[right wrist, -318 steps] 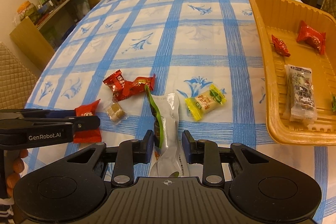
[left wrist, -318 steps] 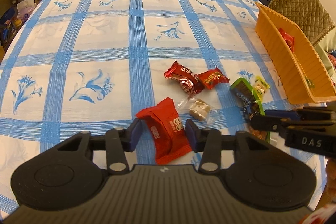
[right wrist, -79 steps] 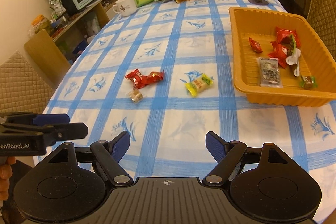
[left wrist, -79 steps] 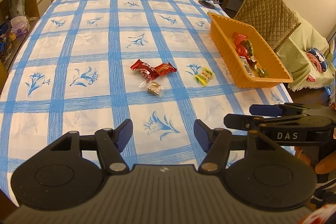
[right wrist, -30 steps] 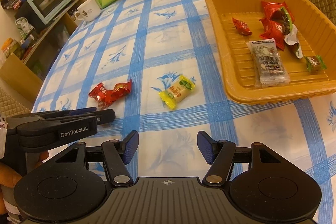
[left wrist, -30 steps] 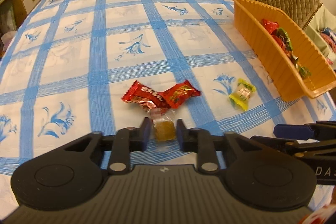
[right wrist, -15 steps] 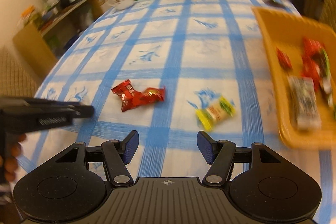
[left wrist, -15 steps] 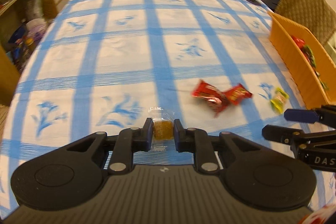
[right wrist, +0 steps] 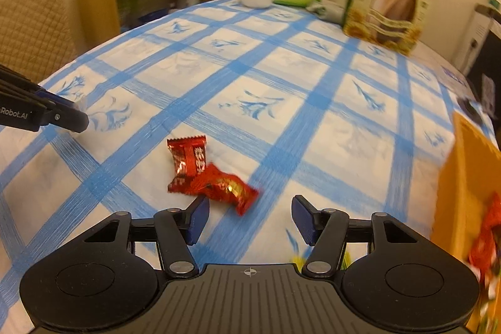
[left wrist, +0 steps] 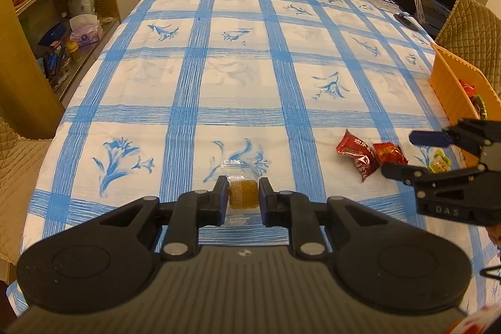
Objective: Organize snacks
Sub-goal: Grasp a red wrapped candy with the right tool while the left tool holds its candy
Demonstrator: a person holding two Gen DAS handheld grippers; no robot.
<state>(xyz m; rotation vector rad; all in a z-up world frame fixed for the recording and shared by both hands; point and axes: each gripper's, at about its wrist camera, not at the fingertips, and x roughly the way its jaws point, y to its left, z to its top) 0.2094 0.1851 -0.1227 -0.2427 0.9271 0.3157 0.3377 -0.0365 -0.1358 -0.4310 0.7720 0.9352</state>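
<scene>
the left tongs (left wrist: 243, 197) are clamped on a small brown candy (left wrist: 243, 193) in a clear wrapper, held just above the counter (left wrist: 238, 77). the grip sits on the candy block alone, and the slick wrapper sticks out loose at both ends, so the candy could slip out on the way to the orange tray (left wrist: 451, 86) at the counter's right edge. the right tongs (right wrist: 247, 216) have just been closing a little but stand apart and empty over two red candies (right wrist: 203, 174) that touch each other, so a pinch may catch both or push one away. a yellow candy (left wrist: 440, 160) lies near the tray. the tray holds some red wrapped snacks, and the rest of it is hidden.
</scene>
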